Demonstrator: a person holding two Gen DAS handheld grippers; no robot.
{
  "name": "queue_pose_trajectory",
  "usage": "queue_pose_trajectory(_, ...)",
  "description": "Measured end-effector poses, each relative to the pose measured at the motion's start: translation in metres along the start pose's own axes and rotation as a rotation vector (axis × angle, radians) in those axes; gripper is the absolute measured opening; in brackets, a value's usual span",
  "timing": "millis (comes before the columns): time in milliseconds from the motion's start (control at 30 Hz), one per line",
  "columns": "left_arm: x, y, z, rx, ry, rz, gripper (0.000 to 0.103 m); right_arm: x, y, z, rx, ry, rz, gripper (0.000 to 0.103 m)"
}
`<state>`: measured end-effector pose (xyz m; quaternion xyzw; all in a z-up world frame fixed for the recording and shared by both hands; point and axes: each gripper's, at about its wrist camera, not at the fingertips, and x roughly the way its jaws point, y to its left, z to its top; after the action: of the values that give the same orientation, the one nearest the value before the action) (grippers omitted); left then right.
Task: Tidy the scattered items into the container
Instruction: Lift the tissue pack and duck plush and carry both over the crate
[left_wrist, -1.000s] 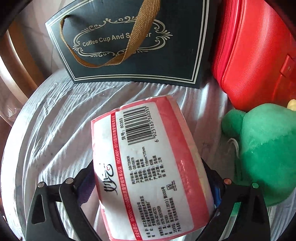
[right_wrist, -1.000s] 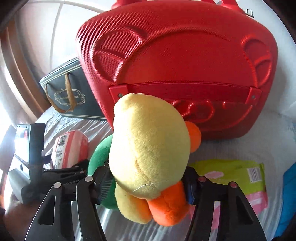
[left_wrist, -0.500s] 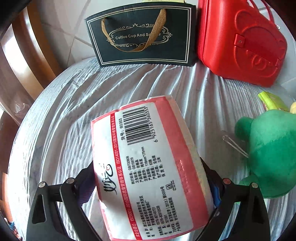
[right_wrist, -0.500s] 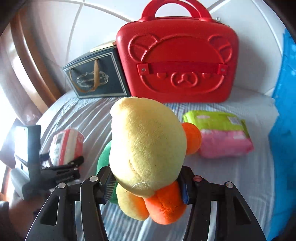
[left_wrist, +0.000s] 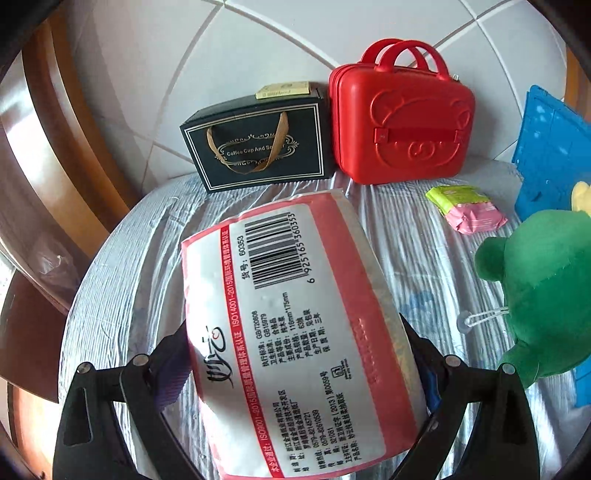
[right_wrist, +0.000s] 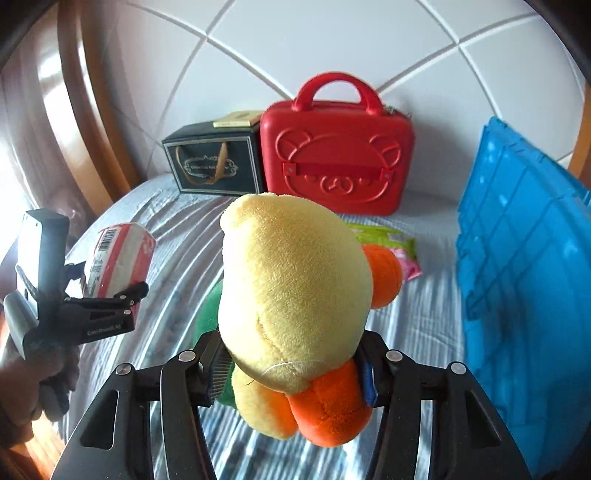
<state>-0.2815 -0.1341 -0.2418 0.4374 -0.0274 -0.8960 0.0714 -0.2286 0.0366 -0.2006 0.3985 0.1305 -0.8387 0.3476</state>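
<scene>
My left gripper (left_wrist: 295, 365) is shut on a pink-and-white tissue pack (left_wrist: 291, 332) and holds it above the bed; it also shows in the right wrist view (right_wrist: 114, 258). My right gripper (right_wrist: 291, 369) is shut on a yellow, orange and green plush toy (right_wrist: 291, 295), whose green part shows in the left wrist view (left_wrist: 539, 295). A blue plastic crate (right_wrist: 524, 280) stands to the right of the toy. A green-and-pink packet (left_wrist: 467, 208) lies on the sheet near the crate.
A red bear-face case (right_wrist: 336, 162) and a dark gift box with a ribbon handle (right_wrist: 212, 166) stand against the tiled wall at the back. The striped bed sheet (left_wrist: 417, 236) lies under everything. A curved wooden frame (right_wrist: 88, 122) runs along the left.
Both grippers have pulled back and risen with their loads. The case and gift box look much farther away, and the blue crate has come into view on the right.
</scene>
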Motion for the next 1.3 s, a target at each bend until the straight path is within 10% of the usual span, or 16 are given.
queue_pose_trajectory(533,-0.119,-0.011,-0.023,0.014,-0.096,-0.061,0.097,-0.133,0.009,-0.025,-0.026,-0.095,0.004,0.054)
queue_pose_trajectory(1300,-0.199,-0.058,-0.042,0.016,-0.137,-0.032,0.097,-0.2,-0.028,-0.064,0.005,-0.092,0.014,0.054)
